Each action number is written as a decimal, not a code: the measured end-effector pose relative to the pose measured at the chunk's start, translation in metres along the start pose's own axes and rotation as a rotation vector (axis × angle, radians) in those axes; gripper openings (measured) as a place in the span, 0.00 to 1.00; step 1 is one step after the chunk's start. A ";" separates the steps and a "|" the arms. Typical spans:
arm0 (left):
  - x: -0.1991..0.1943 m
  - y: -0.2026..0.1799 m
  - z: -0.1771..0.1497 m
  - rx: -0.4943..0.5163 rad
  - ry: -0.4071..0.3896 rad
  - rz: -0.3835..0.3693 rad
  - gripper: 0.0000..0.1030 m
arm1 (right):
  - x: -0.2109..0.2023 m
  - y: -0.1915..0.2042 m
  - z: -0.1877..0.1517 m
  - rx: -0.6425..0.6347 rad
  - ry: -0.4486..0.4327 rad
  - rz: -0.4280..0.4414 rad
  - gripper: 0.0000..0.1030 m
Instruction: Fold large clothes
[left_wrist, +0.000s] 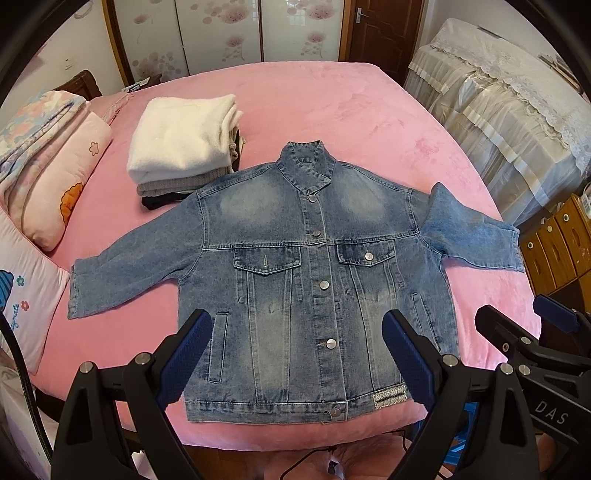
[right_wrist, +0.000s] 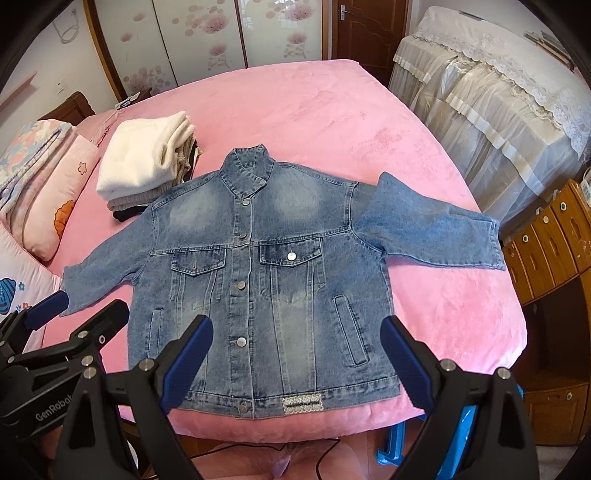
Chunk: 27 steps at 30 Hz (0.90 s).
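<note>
A blue denim jacket (left_wrist: 295, 280) lies flat and buttoned, front up, on the pink bed (left_wrist: 332, 110), with both sleeves spread out to the sides. It also shows in the right wrist view (right_wrist: 273, 266). My left gripper (left_wrist: 297, 354) is open and empty, held above the jacket's hem. My right gripper (right_wrist: 297, 358) is open and empty, also above the hem. The right gripper shows at the right edge of the left wrist view (left_wrist: 524, 317). The left gripper shows at the left edge of the right wrist view (right_wrist: 77, 310).
A stack of folded clothes (left_wrist: 181, 147) with a white fleece on top sits at the jacket's far left. Pillows and a quilt (left_wrist: 48, 166) lie on the left. A lace-covered piece of furniture (left_wrist: 498, 110) and wooden drawers (left_wrist: 557, 240) stand to the right.
</note>
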<state>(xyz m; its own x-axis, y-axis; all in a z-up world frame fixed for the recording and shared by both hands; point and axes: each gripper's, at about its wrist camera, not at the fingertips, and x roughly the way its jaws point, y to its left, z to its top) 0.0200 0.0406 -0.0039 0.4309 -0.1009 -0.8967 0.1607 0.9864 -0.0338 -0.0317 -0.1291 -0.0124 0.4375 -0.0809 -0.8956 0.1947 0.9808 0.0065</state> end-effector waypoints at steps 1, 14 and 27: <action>-0.001 0.002 -0.004 0.002 -0.002 -0.005 0.90 | -0.001 0.000 -0.001 0.005 0.000 -0.002 0.91; -0.005 0.007 -0.010 0.051 -0.037 -0.040 0.90 | -0.009 0.003 -0.008 0.056 -0.020 -0.023 0.90; -0.007 0.006 -0.016 0.090 -0.050 -0.064 0.90 | -0.013 0.000 -0.017 0.101 -0.022 -0.030 0.90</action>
<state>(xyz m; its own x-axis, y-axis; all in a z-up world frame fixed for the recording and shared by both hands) 0.0037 0.0494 -0.0051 0.4602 -0.1721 -0.8710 0.2673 0.9624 -0.0489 -0.0519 -0.1248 -0.0081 0.4491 -0.1145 -0.8861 0.2945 0.9553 0.0258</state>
